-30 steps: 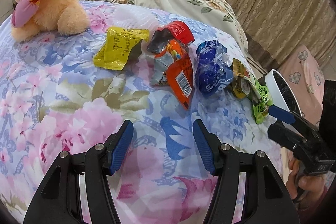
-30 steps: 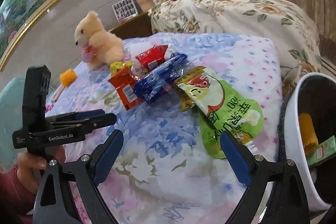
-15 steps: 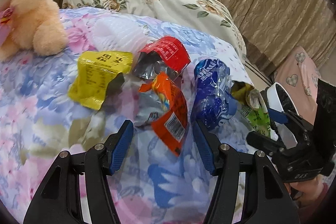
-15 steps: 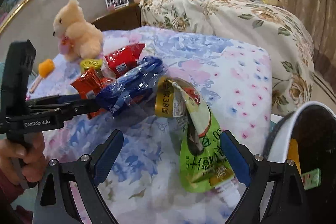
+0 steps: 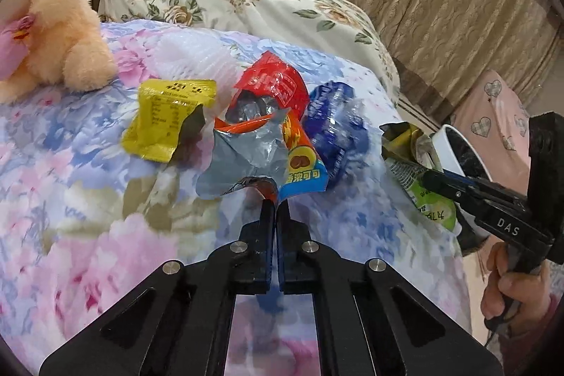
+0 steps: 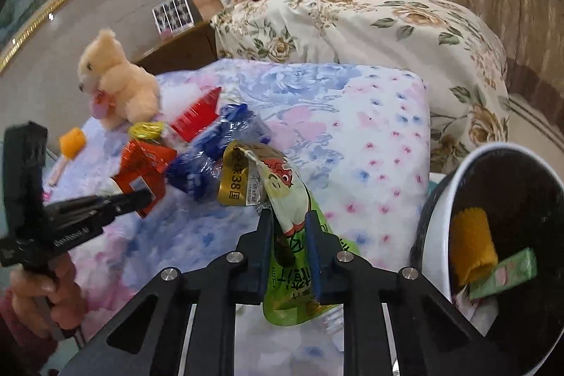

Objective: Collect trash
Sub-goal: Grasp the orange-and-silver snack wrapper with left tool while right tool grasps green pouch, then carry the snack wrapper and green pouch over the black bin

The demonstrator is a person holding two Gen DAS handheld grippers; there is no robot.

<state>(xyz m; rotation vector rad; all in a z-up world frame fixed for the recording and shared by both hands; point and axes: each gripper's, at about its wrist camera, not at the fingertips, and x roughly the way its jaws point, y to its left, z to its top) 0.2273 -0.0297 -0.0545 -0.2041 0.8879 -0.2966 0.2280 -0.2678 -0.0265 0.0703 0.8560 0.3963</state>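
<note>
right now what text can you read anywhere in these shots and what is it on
"DAS" - white letters on the black body of the right hand-held gripper, seen from the left wrist.
"38" - black number on the gold top flap of the crumpled green snack pouch.
Chinese print on the green pouch, the orange foil wrapper, the red foil wrapper and the yellow sachet: too small or blurred to read.
Lettering on the left hand-held gripper: blurred.

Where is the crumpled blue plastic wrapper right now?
The crumpled blue plastic wrapper lies on the floral bedspread in the left wrist view, between the orange foil snack wrapper and the green pouch.
</note>
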